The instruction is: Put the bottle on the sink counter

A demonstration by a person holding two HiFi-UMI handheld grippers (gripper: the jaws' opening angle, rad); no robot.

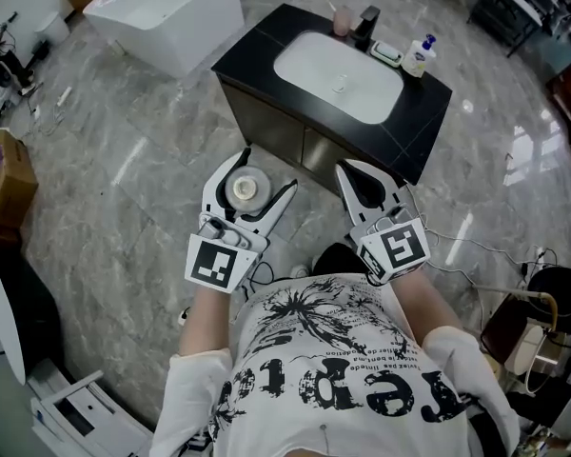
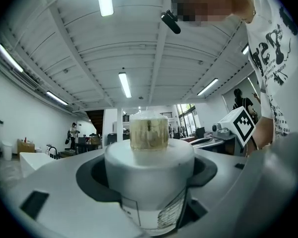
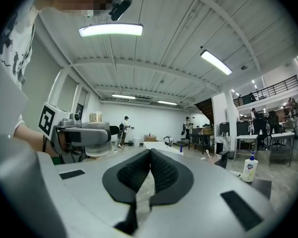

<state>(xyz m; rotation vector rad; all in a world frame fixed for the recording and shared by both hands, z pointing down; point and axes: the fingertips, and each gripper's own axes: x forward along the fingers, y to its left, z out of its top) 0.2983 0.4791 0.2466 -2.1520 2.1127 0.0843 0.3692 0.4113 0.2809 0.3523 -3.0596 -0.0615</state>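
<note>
Risks first. Could lose the bottle [image 1: 245, 189] on the way over: gripped only round the body, in jaws set near their widest, with bare marble floor [image 1: 152, 160] below and the sink counter [image 1: 257, 50] well ahead, not yet underneath. Could tip it at set-down if lowered onto the rim of the basin [image 1: 338, 76] instead of the flat black top. Could knock the soap bottle [image 1: 417, 58], the soap dish [image 1: 386, 53] or the cup [image 1: 342, 20] beside the faucet [image 1: 365, 25] if aimed at the crowded back edge. Safer, by judgement, toward the bare front-left corner.

Left gripper [image 1: 266, 169]: spread wide yet closed round the white bottle, with dark pads against its sides. Carried upright, with pale translucent cap [image 2: 149, 130] pointing up past the jaws and the label partly visible below. No contact with anything else.

Right gripper [image 1: 354, 171]: pinched together, black pads touching, nothing between, nothing touched. Carried just beside the left 1, short of the cabinet front.
</note>
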